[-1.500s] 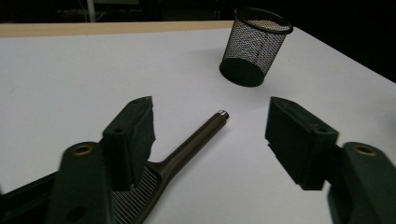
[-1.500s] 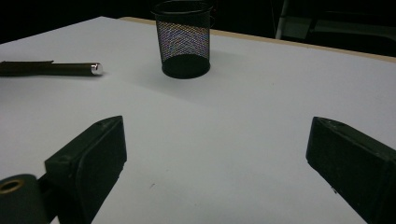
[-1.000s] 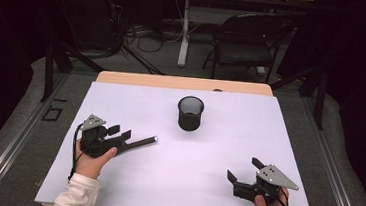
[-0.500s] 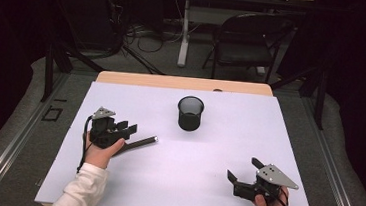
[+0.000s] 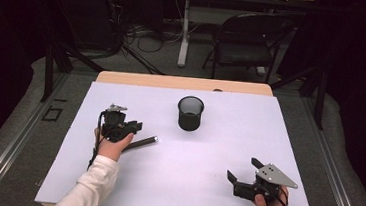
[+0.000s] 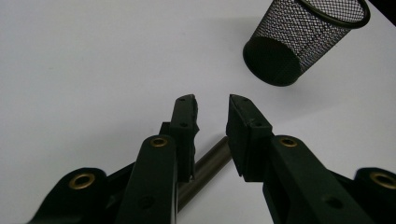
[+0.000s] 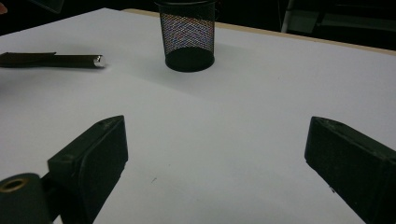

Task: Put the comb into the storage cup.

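We judge the work to be at its very start: the dark pen (image 5: 140, 142) lies flat on the white table (image 5: 204, 185), its silver tip pointing toward the middle, and the black mesh cup (image 5: 190, 113) stands upright and apart from it, farther back, with nothing showing inside it from the high view. If the pen is meant for the cup, then the grasp, the lift and the drop all remain to be done. Our left gripper (image 5: 136, 125) sits over the near end of the pen; in the left gripper view the pen's barrel (image 6: 205, 168) runs under the jaws, which stand narrowly apart and have just been closing, yet the pads (image 6: 186, 122) do not press on the barrel, so we count it as not yet held. Our right gripper (image 5: 242, 169) rests near the front right corner of the table with its jaws wide apart and nothing between them; in the right gripper view the cup (image 7: 187, 39) and the pen (image 7: 51, 60) lie well beyond it. Against the earlier frames, our left hand has slid along the table toward the pen and the cup, coming from the left edge to lie on top of the pen's end, while the pen, the cup and our right hand keep their places.
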`<action>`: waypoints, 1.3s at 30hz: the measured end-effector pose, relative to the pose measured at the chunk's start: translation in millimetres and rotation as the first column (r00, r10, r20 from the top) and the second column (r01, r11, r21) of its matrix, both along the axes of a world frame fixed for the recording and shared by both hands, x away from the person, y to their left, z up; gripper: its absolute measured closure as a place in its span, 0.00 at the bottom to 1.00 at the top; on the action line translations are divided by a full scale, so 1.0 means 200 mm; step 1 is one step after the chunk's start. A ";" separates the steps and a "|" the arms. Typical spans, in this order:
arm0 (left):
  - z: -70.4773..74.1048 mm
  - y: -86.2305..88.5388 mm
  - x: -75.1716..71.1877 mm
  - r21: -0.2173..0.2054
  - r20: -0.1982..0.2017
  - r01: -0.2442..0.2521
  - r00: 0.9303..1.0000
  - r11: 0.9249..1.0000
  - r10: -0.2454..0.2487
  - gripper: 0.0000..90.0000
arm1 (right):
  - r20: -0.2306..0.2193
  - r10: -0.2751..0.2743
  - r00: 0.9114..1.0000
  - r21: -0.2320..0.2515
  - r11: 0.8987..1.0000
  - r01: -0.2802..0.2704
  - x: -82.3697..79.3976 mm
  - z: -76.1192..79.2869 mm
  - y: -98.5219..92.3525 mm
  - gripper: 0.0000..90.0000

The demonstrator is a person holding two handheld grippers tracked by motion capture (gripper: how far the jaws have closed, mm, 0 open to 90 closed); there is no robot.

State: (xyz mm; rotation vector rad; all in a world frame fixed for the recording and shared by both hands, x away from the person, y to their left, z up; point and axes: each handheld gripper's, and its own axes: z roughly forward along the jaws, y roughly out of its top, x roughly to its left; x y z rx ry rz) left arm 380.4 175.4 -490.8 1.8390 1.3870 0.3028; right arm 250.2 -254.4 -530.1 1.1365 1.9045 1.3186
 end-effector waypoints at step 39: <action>-0.22 -0.14 0.14 0.026 -0.157 0.000 0.988 1.000 0.004 1.00 | -0.015 0.024 1.000 -0.019 1.000 -0.025 0.01 0.00 0.01 0.07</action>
